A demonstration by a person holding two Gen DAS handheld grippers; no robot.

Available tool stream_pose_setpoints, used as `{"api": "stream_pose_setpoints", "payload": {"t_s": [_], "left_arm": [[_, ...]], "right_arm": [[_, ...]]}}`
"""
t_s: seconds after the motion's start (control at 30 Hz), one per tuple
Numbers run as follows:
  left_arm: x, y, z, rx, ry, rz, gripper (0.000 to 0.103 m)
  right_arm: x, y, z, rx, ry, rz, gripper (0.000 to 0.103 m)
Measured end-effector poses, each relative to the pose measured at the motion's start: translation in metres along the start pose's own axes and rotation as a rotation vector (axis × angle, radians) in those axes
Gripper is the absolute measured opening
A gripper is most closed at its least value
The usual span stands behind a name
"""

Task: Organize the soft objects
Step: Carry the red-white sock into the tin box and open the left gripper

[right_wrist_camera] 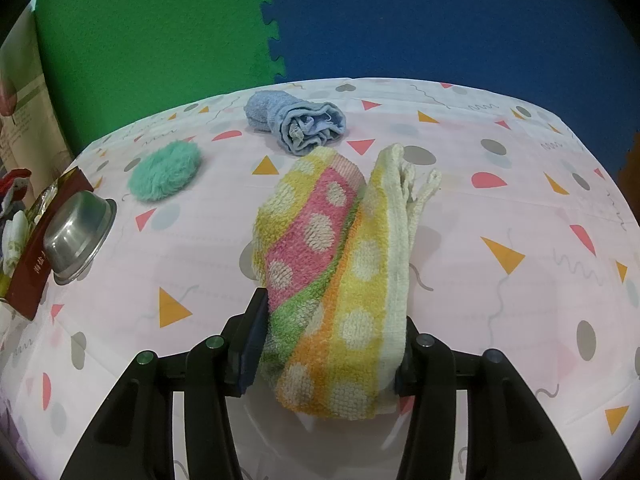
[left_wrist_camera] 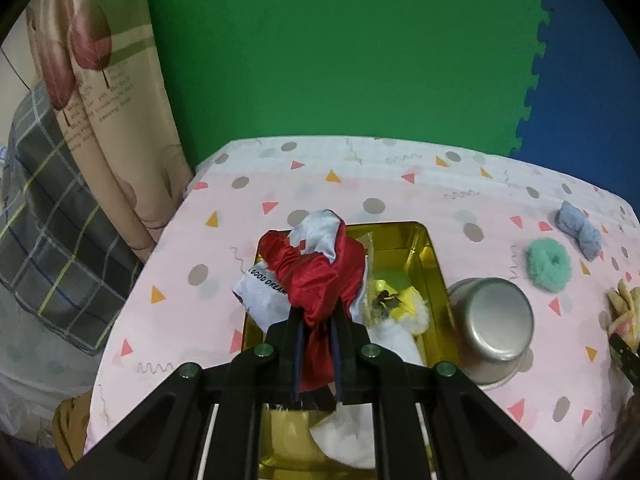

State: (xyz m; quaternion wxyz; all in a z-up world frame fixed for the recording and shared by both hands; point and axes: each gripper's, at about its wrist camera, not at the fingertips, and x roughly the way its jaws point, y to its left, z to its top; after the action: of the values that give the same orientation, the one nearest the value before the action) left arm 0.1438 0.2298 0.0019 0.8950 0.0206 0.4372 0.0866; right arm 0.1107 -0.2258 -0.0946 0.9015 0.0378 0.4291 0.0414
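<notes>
My left gripper (left_wrist_camera: 316,316) is shut on a red and white satin cloth (left_wrist_camera: 316,268) and holds it over a gold tray (left_wrist_camera: 428,248). The tray holds white and yellow soft items (left_wrist_camera: 404,320). My right gripper (right_wrist_camera: 332,312) is shut on a rolled polka-dot towel (right_wrist_camera: 332,248) in yellow, pink and green, held above the table. A rolled blue washcloth (right_wrist_camera: 296,124) and a teal fluffy puff (right_wrist_camera: 164,170) lie on the table beyond it; both also show in the left wrist view, the washcloth (left_wrist_camera: 580,228) and the puff (left_wrist_camera: 548,264).
An upturned steel bowl (left_wrist_camera: 496,320) sits right of the tray, also in the right wrist view (right_wrist_camera: 78,232). The table wears a pink patterned cloth (right_wrist_camera: 480,220). A curtain (left_wrist_camera: 100,120) and plaid bedding (left_wrist_camera: 52,220) stand left. Green and blue foam mats form the back wall.
</notes>
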Motion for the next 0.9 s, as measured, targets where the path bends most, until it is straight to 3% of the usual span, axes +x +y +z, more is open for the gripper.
{"api": "stream_pose_setpoints", "payload": {"t_s": [0.43, 0.53, 0.67, 0.9], "left_arm": [[0.055, 0.002, -0.001, -0.018, 0.084, 0.01, 0.015], [0.056, -0.001, -0.002, -0.001, 0.087, 0.033, 0.02], [0.051, -0.001, -0.002, -0.009, 0.082, 0.032, 0.038], [0.03, 0.002, -0.007, -0.016, 0.055, 0.015, 0.039]], "right_arm": [[0.001, 0.002, -0.001, -0.012, 0.003, -0.008, 0.049], [0.001, 0.003, -0.001, -0.015, 0.004, -0.009, 0.05], [0.001, 0.005, -0.001, -0.028, 0.008, -0.018, 0.052], [0.001, 0.006, -0.001, -0.032, 0.009, -0.022, 0.052]]}}
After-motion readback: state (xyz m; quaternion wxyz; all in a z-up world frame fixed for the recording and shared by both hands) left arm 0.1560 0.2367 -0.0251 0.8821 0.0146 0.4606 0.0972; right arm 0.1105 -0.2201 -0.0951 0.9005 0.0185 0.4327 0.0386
